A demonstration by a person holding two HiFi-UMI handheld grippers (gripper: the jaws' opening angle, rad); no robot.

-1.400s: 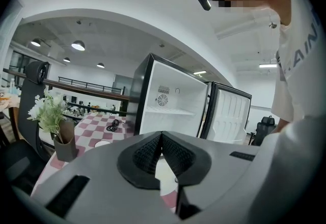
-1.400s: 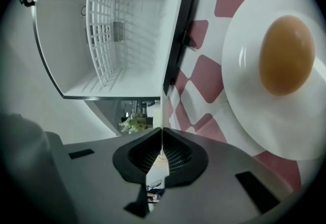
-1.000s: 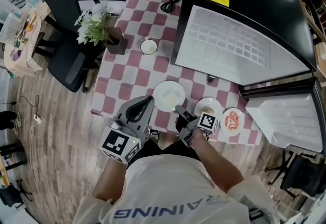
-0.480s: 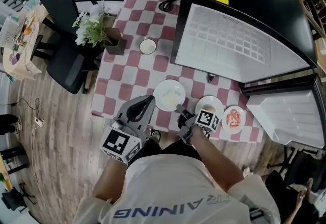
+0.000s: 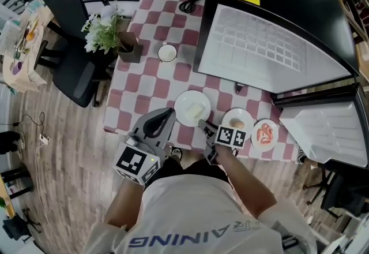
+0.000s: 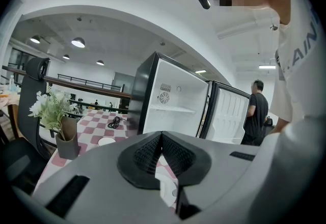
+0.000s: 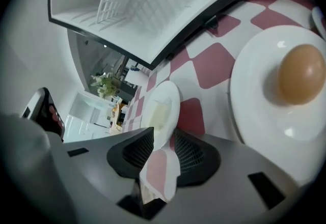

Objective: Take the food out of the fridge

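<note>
Three white plates stand near the front edge of the checked table (image 5: pixel 151 77): one with a pale yellow piece (image 5: pixel 192 108), one with a brown egg-like ball (image 5: pixel 237 121), one with red food (image 5: pixel 264 135). My right gripper (image 5: pixel 203 126) sits just before the pale plate (image 7: pixel 162 108). Its jaws have just been opening; that plate's near rim shows in the gap and the pads stand off it. The brown ball (image 7: pixel 298 75) is close on the right. My left gripper (image 5: pixel 166 115) hangs off the table's front, shut on nothing (image 6: pixel 162 139). The fridge (image 5: pixel 259 45) stands open.
The open fridge door (image 5: pixel 323 131) juts out at the right. A flower pot (image 5: pixel 109 30), a small white bowl (image 5: pixel 168 52) and a black cable (image 5: pixel 193 2) lie farther back. An office chair (image 5: pixel 75 68) stands left of the table. A person (image 6: pixel 260 111) stands beyond the fridge.
The right gripper has rolled, its marker cube now facing up, and its jaws have parted by the pale plate's rim. The left gripper has stayed put.
</note>
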